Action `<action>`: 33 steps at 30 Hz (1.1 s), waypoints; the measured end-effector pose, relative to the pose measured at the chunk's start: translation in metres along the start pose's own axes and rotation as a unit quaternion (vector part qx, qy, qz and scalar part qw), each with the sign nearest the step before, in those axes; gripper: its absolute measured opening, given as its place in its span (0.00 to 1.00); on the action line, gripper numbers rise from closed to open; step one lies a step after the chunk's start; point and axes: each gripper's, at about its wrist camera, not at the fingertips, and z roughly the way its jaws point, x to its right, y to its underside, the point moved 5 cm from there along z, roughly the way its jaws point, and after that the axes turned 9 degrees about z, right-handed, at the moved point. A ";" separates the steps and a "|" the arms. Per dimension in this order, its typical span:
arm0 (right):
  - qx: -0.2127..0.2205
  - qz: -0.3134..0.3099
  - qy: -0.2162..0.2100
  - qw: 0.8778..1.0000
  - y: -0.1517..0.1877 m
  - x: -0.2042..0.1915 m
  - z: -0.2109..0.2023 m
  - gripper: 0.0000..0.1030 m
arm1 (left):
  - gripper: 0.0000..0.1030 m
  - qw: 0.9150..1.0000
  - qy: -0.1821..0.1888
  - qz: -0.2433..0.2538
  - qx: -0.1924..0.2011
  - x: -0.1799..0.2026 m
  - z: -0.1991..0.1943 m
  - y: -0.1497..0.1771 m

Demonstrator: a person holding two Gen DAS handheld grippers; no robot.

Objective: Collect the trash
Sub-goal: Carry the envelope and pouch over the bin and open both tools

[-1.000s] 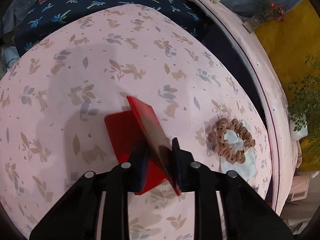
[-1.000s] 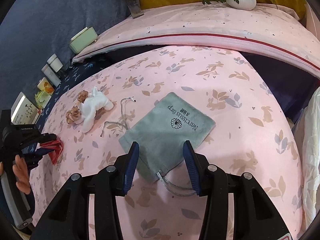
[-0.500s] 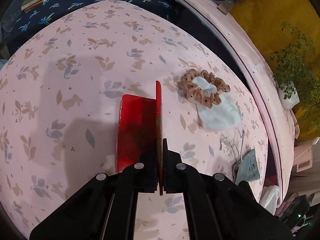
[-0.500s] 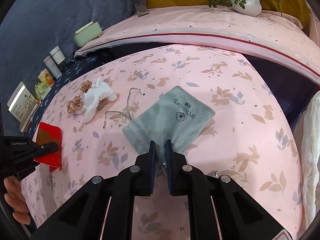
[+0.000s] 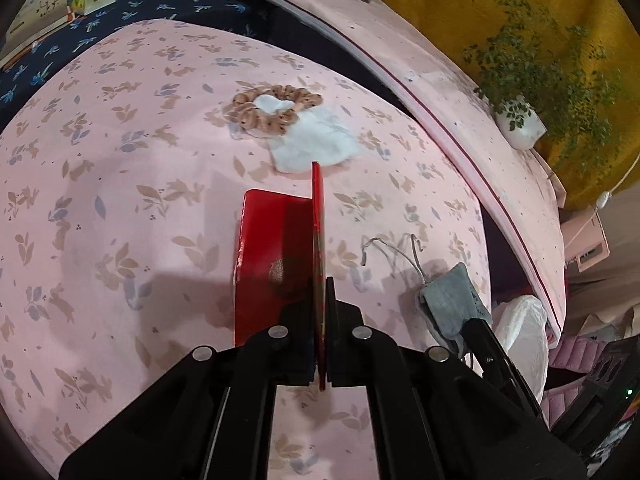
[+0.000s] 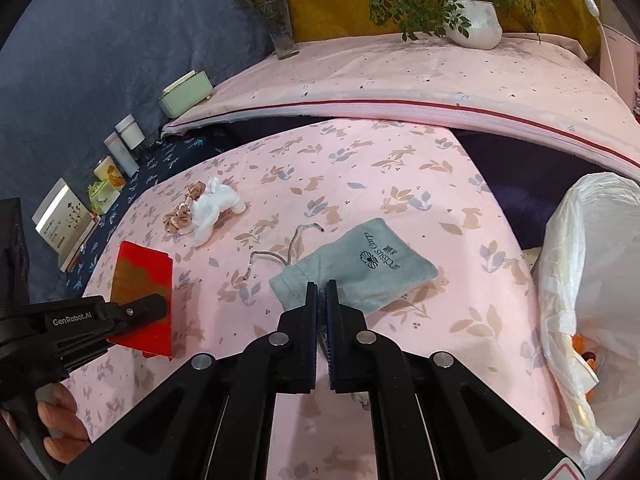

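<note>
Two grippers are both clamped on items over the pink rabbit-print bedsheet [image 6: 400, 184]. Left gripper [image 5: 320, 308] pinches the upright flap of a glossy red folded card packet [image 5: 272, 248]; the packet's other flap lies flat to the left of the jaws, and from the right wrist view the packet [image 6: 144, 276] sits at the near-left of the sheet. Right gripper [image 6: 321, 300] is closed on the drawstring end of a grey-green velvet pouch with printed logo [image 6: 368, 268]; the pouch body lies on the sheet just beyond the fingertips, with its silver cords [image 6: 276, 256] trailing to the far left. A tan fabric scrunchie [image 5: 276, 108] lies on a crumpled white tissue [image 5: 316, 144], far of the red packet and well apart from the pouch. A white plastic trash bag [image 6: 592, 280] stands open at the right edge of the bed, near the pouch. A white potted plant [image 6: 472, 22] sits on the far pink-covered ledge [image 6: 400, 76].
</note>
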 end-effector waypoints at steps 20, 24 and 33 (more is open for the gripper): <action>0.079 0.069 0.046 0.993 -0.017 0.119 -0.111 0.04 | 0.02 0.983 0.086 0.159 -0.014 0.182 -0.003 0.049; 0.089 0.085 0.060 0.991 -0.018 0.145 -0.126 0.04 | 0.03 0.976 0.108 0.190 -0.020 0.217 0.000 0.061; 0.100 0.125 0.084 0.984 -0.014 0.197 -0.145 0.04 | 0.23 0.964 0.131 0.228 -0.029 0.266 0.009 0.084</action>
